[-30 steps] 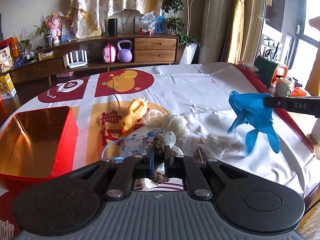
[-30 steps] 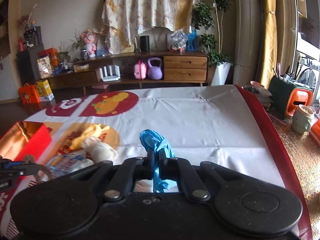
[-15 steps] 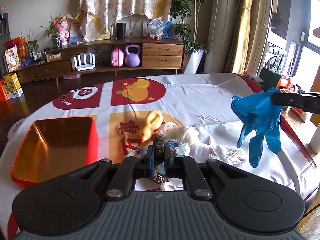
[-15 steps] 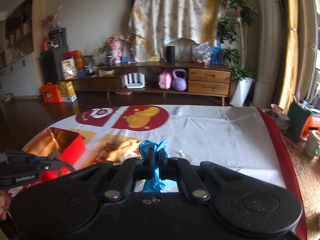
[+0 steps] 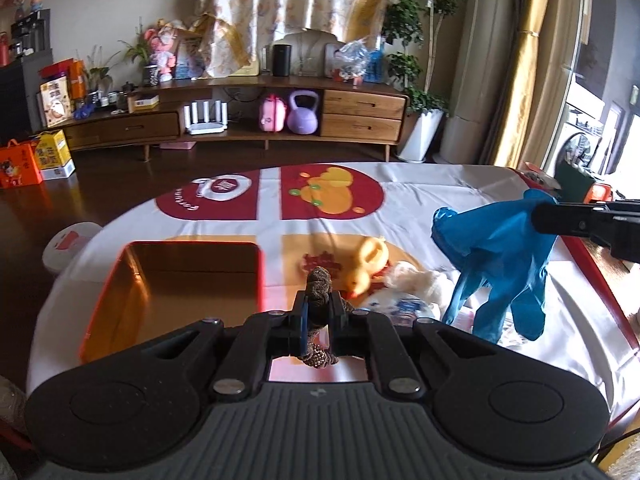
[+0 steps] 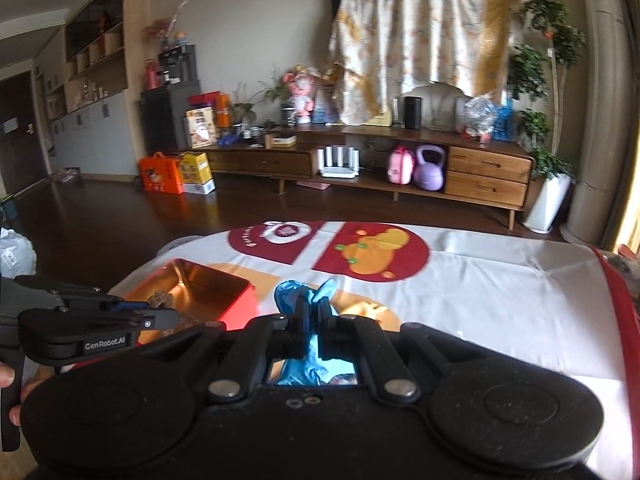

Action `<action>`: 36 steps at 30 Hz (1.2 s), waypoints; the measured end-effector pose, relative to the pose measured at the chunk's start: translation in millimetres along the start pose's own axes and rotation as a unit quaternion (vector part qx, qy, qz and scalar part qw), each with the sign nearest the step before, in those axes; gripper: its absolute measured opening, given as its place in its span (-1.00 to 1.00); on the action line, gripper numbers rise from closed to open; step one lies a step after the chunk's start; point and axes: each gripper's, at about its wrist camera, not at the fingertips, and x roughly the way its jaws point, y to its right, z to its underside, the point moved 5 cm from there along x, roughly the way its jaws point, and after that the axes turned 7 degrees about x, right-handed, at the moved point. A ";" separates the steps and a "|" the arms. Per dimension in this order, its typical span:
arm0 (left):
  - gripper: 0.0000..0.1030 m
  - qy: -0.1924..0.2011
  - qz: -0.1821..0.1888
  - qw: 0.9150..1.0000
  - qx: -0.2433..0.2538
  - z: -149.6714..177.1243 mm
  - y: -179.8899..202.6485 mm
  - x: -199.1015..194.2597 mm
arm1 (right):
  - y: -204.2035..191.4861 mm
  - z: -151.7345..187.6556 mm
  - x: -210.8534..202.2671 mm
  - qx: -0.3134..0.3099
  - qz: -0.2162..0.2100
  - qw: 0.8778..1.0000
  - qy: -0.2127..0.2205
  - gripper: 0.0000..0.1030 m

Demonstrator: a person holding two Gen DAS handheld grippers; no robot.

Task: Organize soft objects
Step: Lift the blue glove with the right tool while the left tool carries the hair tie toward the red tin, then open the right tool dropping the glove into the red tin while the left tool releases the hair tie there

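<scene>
Above tablecloth (image 5: 440, 192), glove (image 5: 496, 256) in right tongs (image 6: 314, 312)

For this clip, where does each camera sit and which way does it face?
Left wrist: on the left claw, looking along its fingers at the red box and table; claw shut on a brown braided piece; right claw enters at right.
Right wrist: on the right claw, facing the same sideboard; shut on the blue glove; left claw and a hand at left.
Shared: box, glove, purple kettlebell.

A purple kettlebell (image 5: 303, 113) sits beside a pink bag (image 5: 273, 113) in the wooden sideboard (image 5: 362, 114).
</scene>
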 end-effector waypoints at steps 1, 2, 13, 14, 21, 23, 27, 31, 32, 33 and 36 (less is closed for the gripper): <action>-0.82 0.000 -0.003 1.000 -0.001 -0.7 -5.7 -0.8 | -6.0 -1.4 3.6 -0.002 -0.003 1.000 -0.001 -0.93; -0.82 -0.001 -0.008 1.000 -0.003 -1.2 -11.8 -1.3 | -11.3 -3.4 7.5 -0.003 -0.008 1.000 -0.003 -0.93; -0.82 -0.015 -0.037 0.999 -0.005 -5.5 -66.2 4.5 | -65.6 -21.9 54.7 -0.018 -0.048 0.999 -0.019 -0.94; -0.82 -0.017 -0.041 0.999 -0.005 -5.4 -71.8 5.7 | -70.8 -23.2 59.8 -0.019 -0.051 0.998 -0.022 -0.94; -0.82 -0.034 -0.066 0.997 -0.004 -1.9 -109.9 17.9 | -107.7 -29.2 97.5 -0.029 -0.071 0.996 -0.040 -0.94; -0.82 -0.043 -0.071 0.997 -0.004 -0.1 -121.2 23.3 | -116.8 -29.5 108.8 -0.031 -0.074 0.996 -0.047 -0.94; -0.82 -0.062 -0.076 0.995 -0.011 4.5 -141.5 35.7 | -134.3 -28.2 132.9 -0.031 -0.078 0.994 -0.066 -0.94; -0.82 -0.078 -0.078 0.994 -0.010 7.7 -154.2 49.4 | -142.8 -24.9 157.2 -0.024 -0.080 0.993 -0.082 -0.94; -0.82 -0.081 -0.076 0.994 -0.009 8.7 -155.7 52.6 | -144.7 -23.5 162.3 -0.023 -0.078 0.993 -0.088 -0.94; -0.82 -0.085 -0.073 0.994 -0.008 10.1 -156.5 56.5 | -147.6 -22.0 169.3 -0.023 -0.077 0.992 -0.093 -0.94; -0.82 -0.099 -0.070 0.993 0.002 14.8 -156.2 68.6 | -153.6 -16.0 182.3 -0.026 -0.075 0.991 -0.109 -0.94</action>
